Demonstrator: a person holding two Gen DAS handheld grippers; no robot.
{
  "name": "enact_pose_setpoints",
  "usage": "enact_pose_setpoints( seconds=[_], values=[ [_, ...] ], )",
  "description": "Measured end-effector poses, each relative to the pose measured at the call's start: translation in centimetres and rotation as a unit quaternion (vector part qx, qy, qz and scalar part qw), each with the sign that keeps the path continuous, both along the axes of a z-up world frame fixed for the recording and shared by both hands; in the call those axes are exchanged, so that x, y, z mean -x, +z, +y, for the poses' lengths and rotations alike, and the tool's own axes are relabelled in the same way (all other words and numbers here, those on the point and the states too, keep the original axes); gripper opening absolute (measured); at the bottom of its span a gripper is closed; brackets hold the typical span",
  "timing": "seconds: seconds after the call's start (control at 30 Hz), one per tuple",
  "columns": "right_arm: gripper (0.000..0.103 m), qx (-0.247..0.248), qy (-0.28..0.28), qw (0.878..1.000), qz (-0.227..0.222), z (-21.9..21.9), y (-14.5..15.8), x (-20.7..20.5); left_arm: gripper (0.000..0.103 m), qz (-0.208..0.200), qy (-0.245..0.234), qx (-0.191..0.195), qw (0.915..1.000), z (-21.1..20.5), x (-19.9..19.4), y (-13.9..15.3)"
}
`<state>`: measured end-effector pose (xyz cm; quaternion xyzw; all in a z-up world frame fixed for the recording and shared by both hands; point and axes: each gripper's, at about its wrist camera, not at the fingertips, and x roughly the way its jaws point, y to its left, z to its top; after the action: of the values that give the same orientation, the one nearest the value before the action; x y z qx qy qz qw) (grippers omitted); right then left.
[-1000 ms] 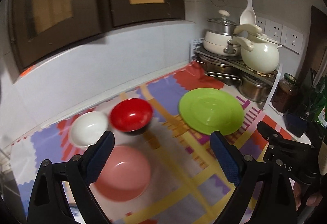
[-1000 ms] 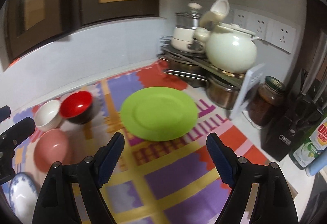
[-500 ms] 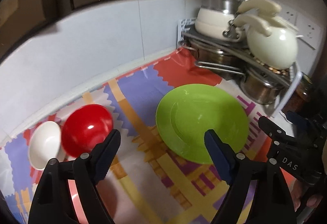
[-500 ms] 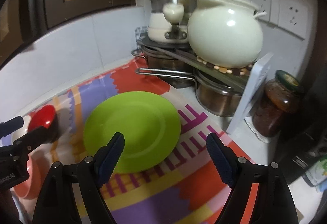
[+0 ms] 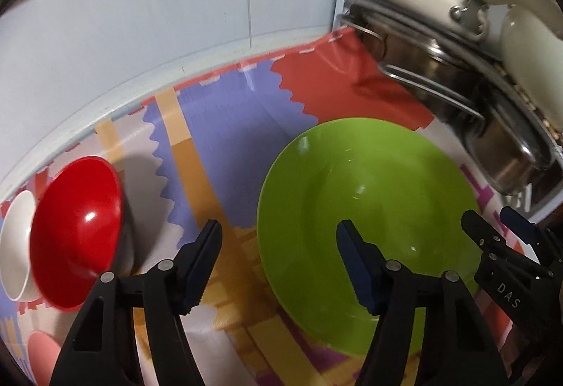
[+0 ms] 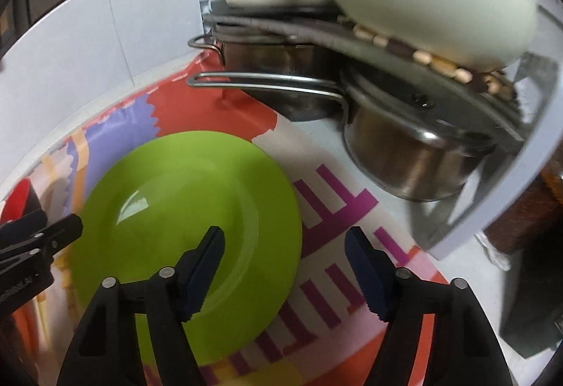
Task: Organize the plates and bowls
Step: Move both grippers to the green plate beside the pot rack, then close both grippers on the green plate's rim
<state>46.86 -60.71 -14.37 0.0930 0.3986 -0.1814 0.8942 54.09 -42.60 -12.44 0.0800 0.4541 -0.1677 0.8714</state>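
Both claws moved closer: one green plate (image 5: 366, 182), three bowls.

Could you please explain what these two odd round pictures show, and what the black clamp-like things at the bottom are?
Each picture comes from a wide-angle camera mounted on a hand-held gripper, looking along its two fingers. One view belongs to the left gripper, the other to the right gripper. Both straddle opposite edges of the green plate lying on a colourful mat. Their jaws are closing, but nothing is gripped yet. A red bowl and white bowl sit nearby; pots on a rack stand behind.
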Motion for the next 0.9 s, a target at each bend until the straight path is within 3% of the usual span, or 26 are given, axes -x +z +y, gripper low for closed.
enact_pose_setpoints(
  seconds=[0.33,0.57,0.9],
  values=[
    [0.055,-0.030,0.004,0.999,0.020,-1.0,-2.0,-2.0,0.051,0.034,-0.006,0.007,0.9994,-1.2,-1.7,-2.3],
    [0.049,-0.060,0.022,0.998,0.025,-1.3,-2.4,-3.0,0.047,0.027,-0.011,-0.009,0.9995,-1.7,-2.2,-2.6],
    [0.043,-0.051,0.032,0.998,0.027,-1.0,-2.3,-3.3,0.040,0.024,0.000,-0.003,0.9997,-1.3,-2.4,-2.7]
  ],
)
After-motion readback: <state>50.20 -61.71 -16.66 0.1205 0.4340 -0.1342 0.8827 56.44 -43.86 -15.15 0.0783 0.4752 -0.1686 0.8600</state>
